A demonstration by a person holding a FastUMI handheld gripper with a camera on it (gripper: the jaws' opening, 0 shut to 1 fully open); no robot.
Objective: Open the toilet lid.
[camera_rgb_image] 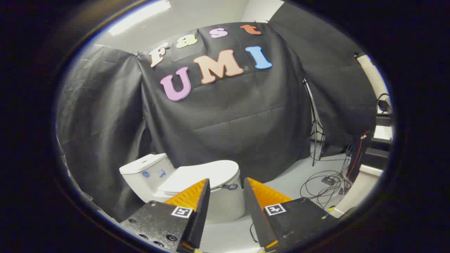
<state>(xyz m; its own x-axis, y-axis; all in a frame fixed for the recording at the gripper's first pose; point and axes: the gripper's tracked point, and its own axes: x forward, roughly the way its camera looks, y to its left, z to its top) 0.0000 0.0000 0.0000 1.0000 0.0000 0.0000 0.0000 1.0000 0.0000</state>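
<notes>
A white toilet [225, 203] stands on the floor against the black cloth wall, its tank [146, 172] on the left side. The white lid [204, 175] lies flat and closed on the bowl. A small dark tab [230, 186] sticks out at the lid's front rim. My gripper [226, 181] is open, hovering a short way from the toilet's front, with the lid's front edge and the tab seen in the gap between the fingertips. Nothing is held between the fingers.
A tangle of cables [327, 184] with a small box lies on the light floor to the right of the toilet. A thin black stand [314, 130] rises by the cloth wall. Dark equipment [372, 154] stands at the far right.
</notes>
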